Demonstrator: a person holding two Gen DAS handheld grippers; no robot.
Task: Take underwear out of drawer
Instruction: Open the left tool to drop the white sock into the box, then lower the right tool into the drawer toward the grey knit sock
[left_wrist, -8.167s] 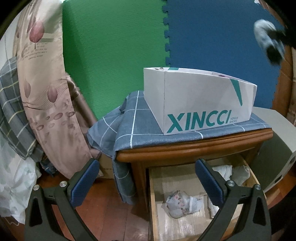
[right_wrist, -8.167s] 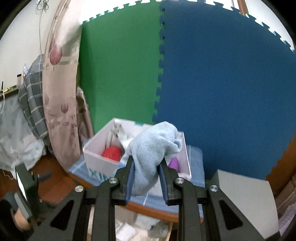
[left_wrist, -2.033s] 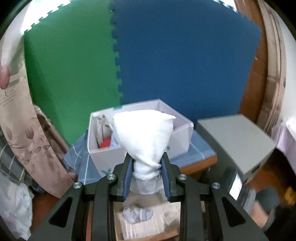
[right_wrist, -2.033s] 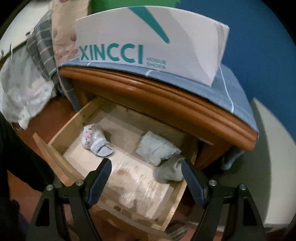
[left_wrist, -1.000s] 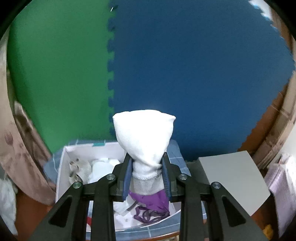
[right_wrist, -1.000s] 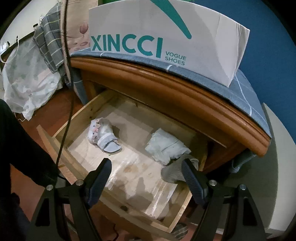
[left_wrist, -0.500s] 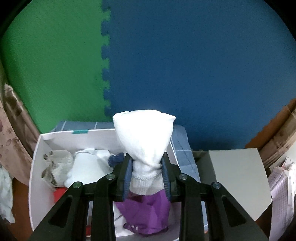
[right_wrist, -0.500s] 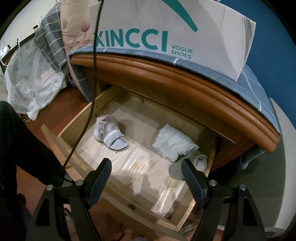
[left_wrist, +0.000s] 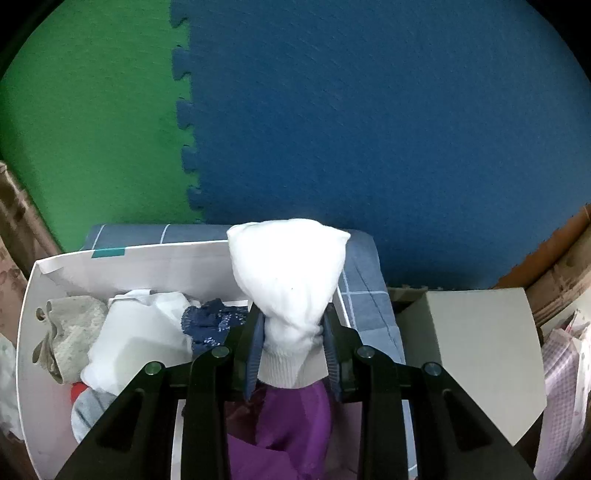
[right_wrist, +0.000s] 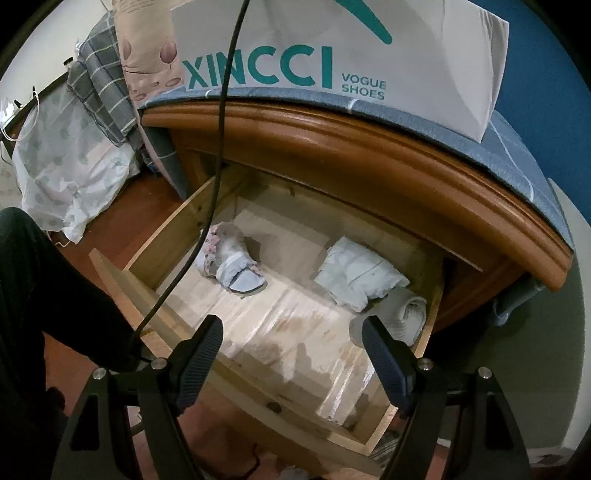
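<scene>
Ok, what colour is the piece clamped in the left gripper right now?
White, with a ribbed band at the pinch; the rolled garment in the left gripper shows best in the left wrist view.

**Def someone's bedroom, not a lab**

Home setup imo. Wooden nightstand (right_wrist: 369, 155) w/ a checked blue cloth (left_wrist: 362, 291) on top and its drawer (right_wrist: 295, 332) pulled open, a few rolled-up undies (right_wrist: 231, 258) inside. Shoe box (right_wrist: 332, 55) marked "XINCCI VOGUE SHOES" reused as a bin for clothes. Plaid bedding (right_wrist: 99, 92) and a floral curtain (right_wrist: 147, 48) off to the side, reddish wood floor (right_wrist: 110, 221). Only staged bit: green (left_wrist: 92, 129) + blue foam mats (left_wrist: 369, 129) stood up behind it.
</scene>
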